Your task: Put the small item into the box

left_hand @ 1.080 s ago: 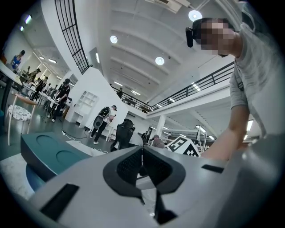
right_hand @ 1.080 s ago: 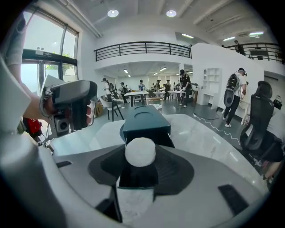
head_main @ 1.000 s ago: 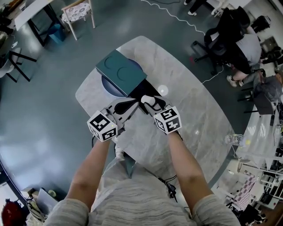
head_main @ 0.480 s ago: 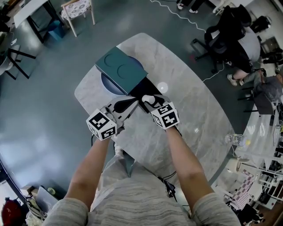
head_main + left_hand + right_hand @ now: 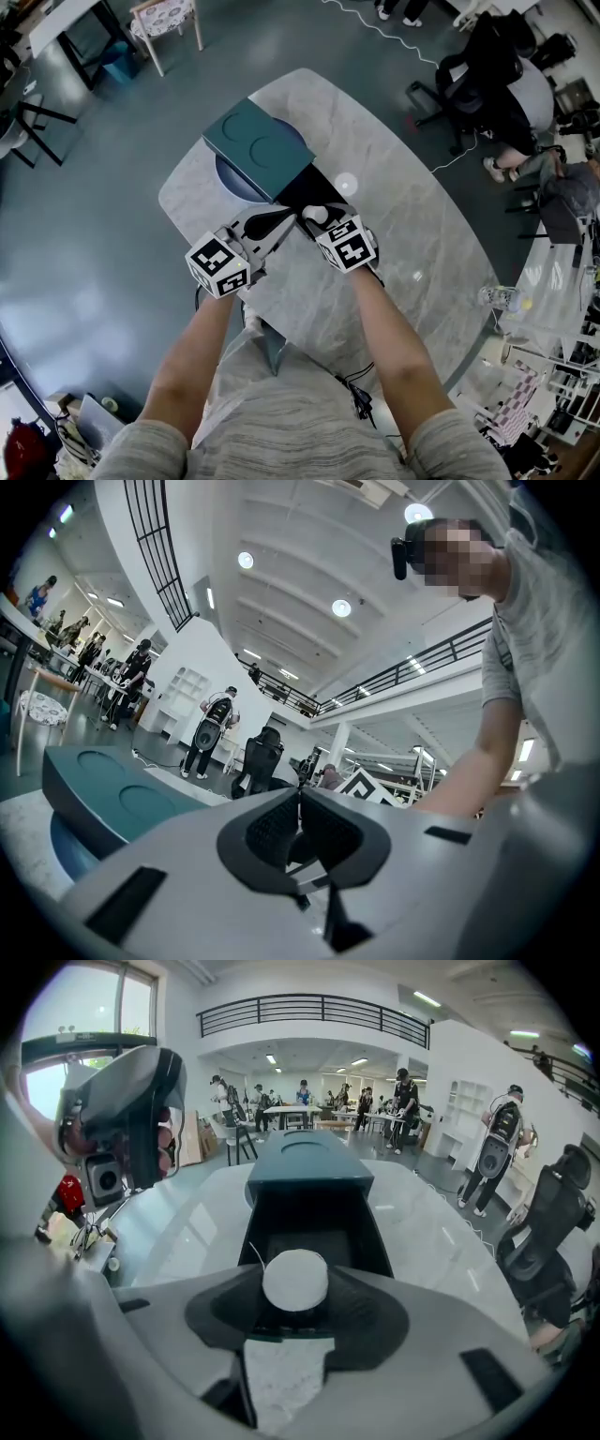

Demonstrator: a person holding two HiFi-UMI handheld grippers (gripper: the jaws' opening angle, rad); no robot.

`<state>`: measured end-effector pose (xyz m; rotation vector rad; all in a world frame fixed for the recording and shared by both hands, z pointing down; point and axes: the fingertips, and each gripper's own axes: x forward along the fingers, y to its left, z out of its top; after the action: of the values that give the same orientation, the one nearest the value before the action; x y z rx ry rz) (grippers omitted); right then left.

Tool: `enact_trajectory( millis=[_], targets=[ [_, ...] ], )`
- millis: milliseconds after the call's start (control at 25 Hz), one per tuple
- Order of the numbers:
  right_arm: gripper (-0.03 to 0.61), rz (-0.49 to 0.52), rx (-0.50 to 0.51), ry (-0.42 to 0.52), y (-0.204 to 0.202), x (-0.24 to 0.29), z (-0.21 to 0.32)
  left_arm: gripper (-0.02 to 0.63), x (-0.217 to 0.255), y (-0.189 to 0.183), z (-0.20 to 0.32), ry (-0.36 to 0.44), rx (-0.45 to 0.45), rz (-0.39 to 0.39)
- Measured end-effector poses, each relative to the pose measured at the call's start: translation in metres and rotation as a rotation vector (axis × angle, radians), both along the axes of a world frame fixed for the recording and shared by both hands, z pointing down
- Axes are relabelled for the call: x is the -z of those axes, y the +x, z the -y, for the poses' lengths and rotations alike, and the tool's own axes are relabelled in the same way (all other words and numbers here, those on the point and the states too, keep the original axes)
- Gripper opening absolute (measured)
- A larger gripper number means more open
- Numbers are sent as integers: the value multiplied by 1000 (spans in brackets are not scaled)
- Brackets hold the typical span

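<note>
A teal box stands on the marble table point(image 5: 412, 244), its lid point(image 5: 258, 150) swung back and its black inside point(image 5: 298, 190) open. My right gripper point(image 5: 317, 217) tilts down at the box's near edge, shut on a small white round item point(image 5: 295, 1281). The black cavity point(image 5: 314, 1232) lies just beyond that item, with the lid point(image 5: 309, 1168) behind it. My left gripper point(image 5: 279, 218) lies level to the left of the right one, jaws together with nothing seen between them, pointing at the box's near left corner. The teal lid point(image 5: 122, 799) shows at the lower left of the left gripper view.
A blue round base point(image 5: 230, 183) sticks out under the lid. The table's rounded left edge point(image 5: 173, 202) is close to the box. On the floor, a stool point(image 5: 164, 23) stands at the far left, and office chairs with a seated person point(image 5: 497, 84) at the right.
My right gripper has sunk a little and tipped further down, bringing the white item closer to the box opening. The left gripper and the box have stayed put.
</note>
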<state>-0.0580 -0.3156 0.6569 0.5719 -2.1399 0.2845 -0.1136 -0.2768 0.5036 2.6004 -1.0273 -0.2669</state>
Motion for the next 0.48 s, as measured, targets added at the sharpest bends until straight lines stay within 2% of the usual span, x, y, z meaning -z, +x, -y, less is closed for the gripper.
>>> enact_trajectory(
  millis=[480],
  targets=[
    [209, -8, -7, -11, -3, -1, 2, 22, 0, 1, -1, -6, 1, -8]
  ],
)
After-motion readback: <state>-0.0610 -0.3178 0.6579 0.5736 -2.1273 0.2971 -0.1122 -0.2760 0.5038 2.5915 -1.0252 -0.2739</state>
